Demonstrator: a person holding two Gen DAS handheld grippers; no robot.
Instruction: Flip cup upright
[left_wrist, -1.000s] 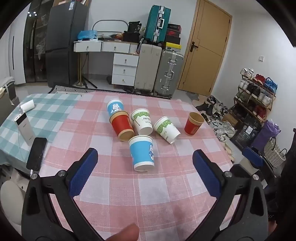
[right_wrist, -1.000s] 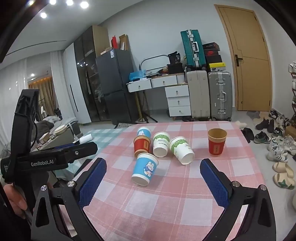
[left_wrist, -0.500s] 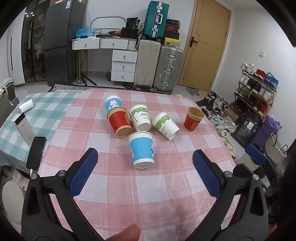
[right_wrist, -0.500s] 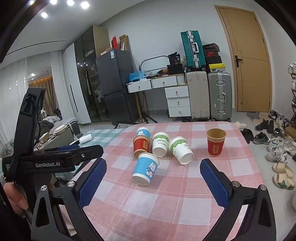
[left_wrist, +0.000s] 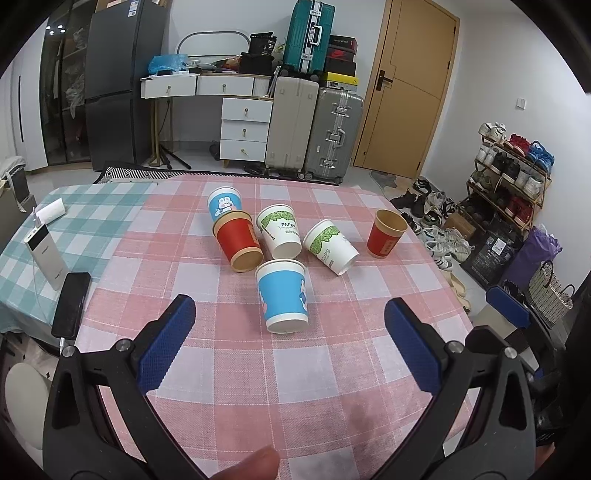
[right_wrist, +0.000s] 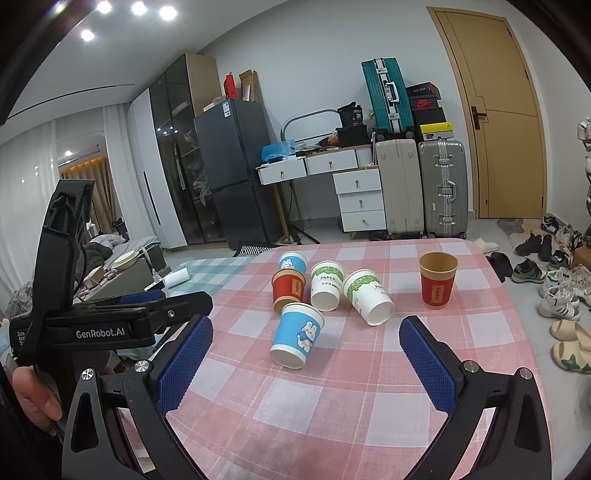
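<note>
Several paper cups lie on their sides on the pink checked table (left_wrist: 332, 387): a near blue cup (left_wrist: 283, 295) (right_wrist: 298, 335), a red cup (left_wrist: 238, 242) (right_wrist: 288, 290), two white-and-green cups (left_wrist: 281, 230) (left_wrist: 330, 245), and a far blue cup (left_wrist: 223, 203). One red cup (left_wrist: 386, 234) (right_wrist: 437, 280) stands upright at the right. My left gripper (left_wrist: 290, 339) is open and empty, just short of the near blue cup. My right gripper (right_wrist: 306, 363) is open and empty, also near that cup.
A phone (left_wrist: 72, 304) and a white power bank (left_wrist: 46, 254) lie on the green checked cloth at the left. The left gripper's body (right_wrist: 110, 325) shows at the left of the right wrist view. Suitcases, drawers and a shoe rack (left_wrist: 513, 173) stand beyond the table.
The left gripper has drawn back and tilted a little, so the cups sit slightly higher in its view. The right gripper has barely moved. No cup has moved.
</note>
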